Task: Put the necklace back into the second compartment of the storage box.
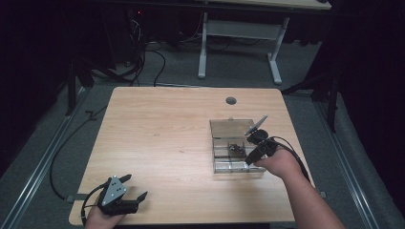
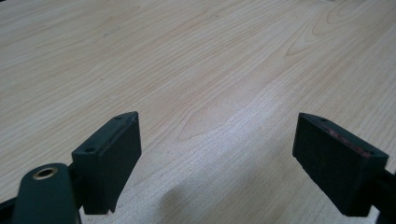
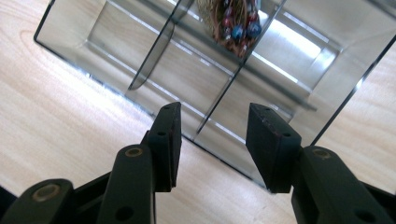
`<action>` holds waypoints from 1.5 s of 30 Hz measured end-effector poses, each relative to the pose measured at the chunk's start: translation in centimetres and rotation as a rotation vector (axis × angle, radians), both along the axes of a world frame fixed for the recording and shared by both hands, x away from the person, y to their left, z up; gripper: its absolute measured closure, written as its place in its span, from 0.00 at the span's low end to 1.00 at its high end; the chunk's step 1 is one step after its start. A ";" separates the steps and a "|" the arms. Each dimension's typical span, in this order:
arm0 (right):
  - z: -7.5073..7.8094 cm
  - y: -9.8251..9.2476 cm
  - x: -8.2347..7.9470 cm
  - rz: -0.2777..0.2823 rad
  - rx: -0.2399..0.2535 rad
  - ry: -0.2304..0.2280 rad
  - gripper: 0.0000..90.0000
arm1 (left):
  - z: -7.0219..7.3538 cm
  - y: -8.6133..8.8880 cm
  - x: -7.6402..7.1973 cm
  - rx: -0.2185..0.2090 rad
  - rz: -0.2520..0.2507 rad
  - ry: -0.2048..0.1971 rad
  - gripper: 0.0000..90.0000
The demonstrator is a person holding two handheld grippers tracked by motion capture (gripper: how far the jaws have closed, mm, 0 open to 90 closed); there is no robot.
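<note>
Near the counter's [image 1: 157, 124] right edge we see the clear compartment box [image 1: 232, 148], lid open, with a beaded trinket [image 3: 233, 21] in a middle compartment. Our right tool [image 3: 212, 140] hovers at the box's near wall, jaws apart and empty. Our left tool [image 2: 217, 158], jaws wide and empty, rests at the near-left corner.

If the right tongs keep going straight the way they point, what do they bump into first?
Probably the clear box. The right tongs are open with nothing between them, aimed at its near wall and the divider behind it. The beads sit farther back in another compartment. Depth is hard to judge here.
</note>
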State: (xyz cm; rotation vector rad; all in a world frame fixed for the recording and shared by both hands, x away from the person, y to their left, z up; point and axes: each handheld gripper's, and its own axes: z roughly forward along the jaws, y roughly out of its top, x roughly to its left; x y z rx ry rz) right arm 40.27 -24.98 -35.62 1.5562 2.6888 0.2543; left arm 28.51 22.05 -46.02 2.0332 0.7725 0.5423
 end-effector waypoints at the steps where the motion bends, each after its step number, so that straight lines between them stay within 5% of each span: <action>1: 0.0 -0.2 -0.3 -0.016 -0.008 0.006 0.63 | 0.0 0.0 0.0 0.000 0.000 -0.001 0.18; 10: 0.7 -1.3 -2.6 -0.034 -0.014 -0.026 0.63 | 0.0 0.0 0.0 -0.002 0.000 0.000 0.18; 21: -0.6 -3.6 -5.3 -0.074 -0.021 -0.017 0.61 | 0.0 0.0 0.0 0.002 0.001 -0.003 0.18; 45: -1.8 -4.0 -6.5 -0.079 0.008 -0.030 0.59 | 0.0 0.0 0.0 -0.004 0.003 -0.002 0.18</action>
